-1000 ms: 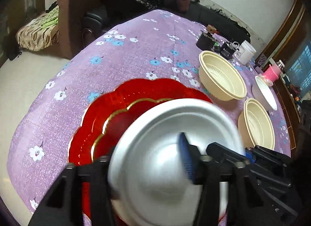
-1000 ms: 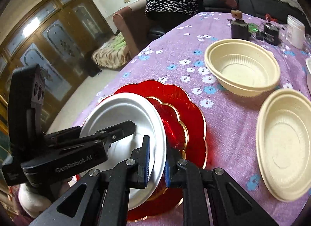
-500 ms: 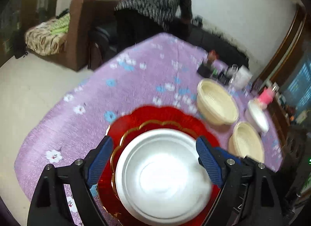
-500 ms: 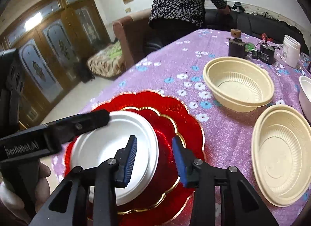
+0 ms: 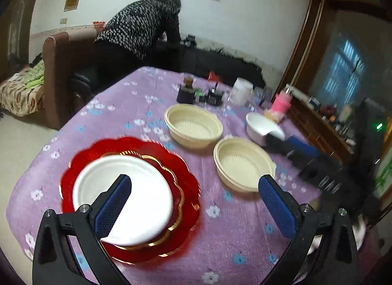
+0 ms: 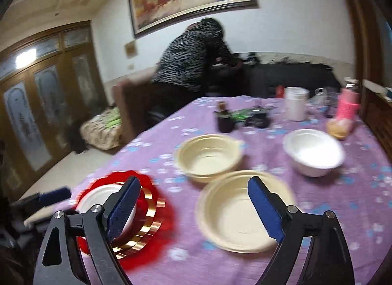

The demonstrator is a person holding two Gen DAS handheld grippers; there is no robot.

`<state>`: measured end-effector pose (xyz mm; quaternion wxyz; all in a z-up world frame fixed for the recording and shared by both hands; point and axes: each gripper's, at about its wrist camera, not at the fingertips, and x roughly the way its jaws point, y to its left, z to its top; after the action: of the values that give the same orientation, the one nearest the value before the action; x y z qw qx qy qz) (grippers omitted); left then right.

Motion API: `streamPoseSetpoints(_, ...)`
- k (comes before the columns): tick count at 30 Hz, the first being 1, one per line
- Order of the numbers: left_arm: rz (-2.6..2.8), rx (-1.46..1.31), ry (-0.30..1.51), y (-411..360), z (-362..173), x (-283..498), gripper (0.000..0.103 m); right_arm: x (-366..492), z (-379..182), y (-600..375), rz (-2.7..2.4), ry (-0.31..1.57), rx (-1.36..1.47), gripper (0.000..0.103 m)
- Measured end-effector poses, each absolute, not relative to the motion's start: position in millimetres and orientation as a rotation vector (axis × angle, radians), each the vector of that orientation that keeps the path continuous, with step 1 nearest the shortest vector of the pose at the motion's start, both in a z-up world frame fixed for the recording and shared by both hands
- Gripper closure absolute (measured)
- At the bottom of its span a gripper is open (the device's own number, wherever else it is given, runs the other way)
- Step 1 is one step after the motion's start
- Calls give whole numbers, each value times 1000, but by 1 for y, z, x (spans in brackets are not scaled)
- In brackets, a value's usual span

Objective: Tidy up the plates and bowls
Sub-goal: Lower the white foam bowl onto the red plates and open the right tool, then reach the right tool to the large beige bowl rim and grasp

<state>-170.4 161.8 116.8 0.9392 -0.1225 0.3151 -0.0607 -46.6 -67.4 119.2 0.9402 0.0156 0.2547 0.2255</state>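
Note:
A white plate (image 5: 122,196) lies on a stack of red scalloped plates (image 5: 186,182) at the table's near left; the stack also shows in the right wrist view (image 6: 156,213). Two cream bowls stand to the right, one far (image 5: 193,126) (image 6: 208,155) and one near (image 5: 242,162) (image 6: 235,209). A white bowl (image 5: 259,125) (image 6: 313,150) sits beyond them. My left gripper (image 5: 193,206) is open and empty above the table, right of the white plate. My right gripper (image 6: 193,206) is open and empty above the near cream bowl; it also shows in the left wrist view (image 5: 294,147).
The table has a purple flowered cloth (image 5: 232,231). At its far end stand a dark jar (image 5: 186,92), a white canister (image 5: 241,91) and a pink cup (image 5: 281,103). A person (image 5: 144,32) bends over a sofa behind the table. An armchair (image 5: 61,64) stands at the left.
Both grippers let go of the white plate, which now lies on the red plates. Both opened wide and pulled back and up; the right one swung right over the near cream bowl.

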Motion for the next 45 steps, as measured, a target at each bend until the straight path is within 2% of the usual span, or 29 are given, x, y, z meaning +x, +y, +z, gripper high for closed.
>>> streamPoseSetpoints(7,-142,-227,721,130,104,-156,0,-18,97,-155,271,646,163,11)
streamPoseSetpoints(8,-141,-227,732,127,101,-155,0,-12,91,-166,264,674,194,13)
streamPoseSetpoints(10,-133,-225,752,120,97,-152,0,-5,79,-178,260,722,238,28)
streamPoseSetpoints(12,-127,-229,772,114,91,-147,0,5,67,-183,267,780,268,38)
streamPoseSetpoints(18,-152,-278,806,109,86,-140,0,34,30,-168,316,929,350,40)
streamPoseSetpoints(20,-169,-302,848,109,83,-132,0,39,18,-160,346,981,383,59)
streamPoseSetpoints(21,-179,-309,873,108,80,-129,0,43,12,-160,374,1004,404,77)
streamPoseSetpoints(22,-191,-318,885,107,78,-128,0,44,9,-161,397,1021,428,83)
streamPoseSetpoints(25,-207,-350,954,105,67,-123,0,41,9,-168,400,1025,433,90)
streamPoseSetpoints(34,-247,-256,944,70,70,-108,0,14,29,-215,361,1111,322,91)
streamPoseSetpoints(38,-252,-206,949,48,67,-86,2,6,37,-225,344,1075,289,88)
streamPoseSetpoints(39,-248,-205,957,45,65,-80,11,4,38,-227,338,1066,287,85)
streamPoseSetpoints(40,-251,-210,972,42,61,-73,25,1,39,-230,332,1057,291,83)
streamPoseSetpoints(42,-278,-231,1024,36,50,-60,42,0,40,-232,330,1049,294,81)
streamPoseSetpoints(45,-275,-238,1082,30,33,-47,43,-6,39,-232,324,1043,273,81)
